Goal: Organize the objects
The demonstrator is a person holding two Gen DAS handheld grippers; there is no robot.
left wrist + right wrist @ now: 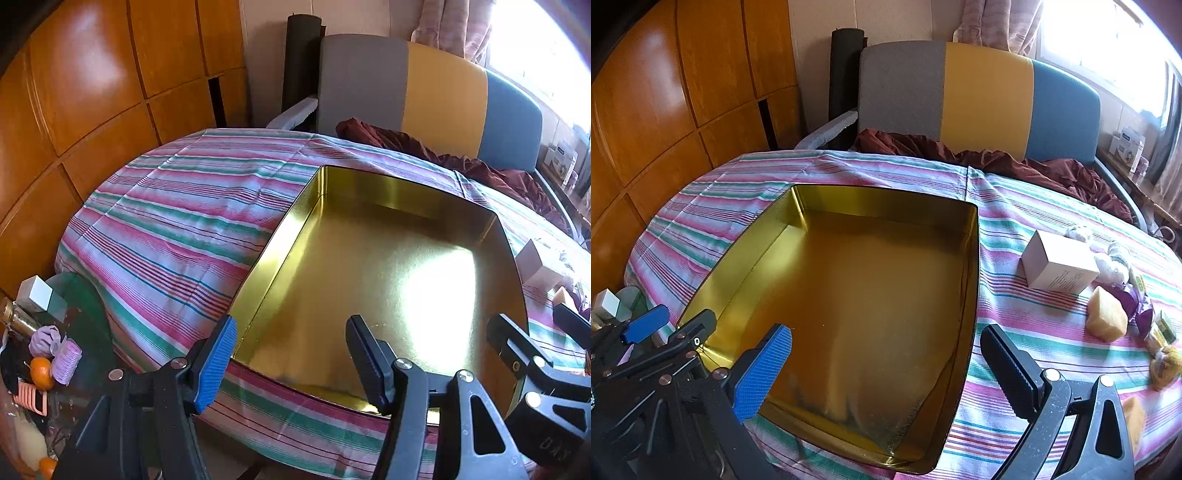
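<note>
Tin [857, 295]: I see it empty, mid-counter on the striped cloth [177, 229]; thin gilt metal, stiff, slick, I judge light; take it by a wall.
White box [1058, 264]: right of the tin; card, light, crushable; grip its flat sides.
Sponge [1106, 313]: yellow, soft, springy.
Left gripper [291, 363]: fingers apart, empty.
Right gripper [886, 373]: fingers apart, empty.
</note>
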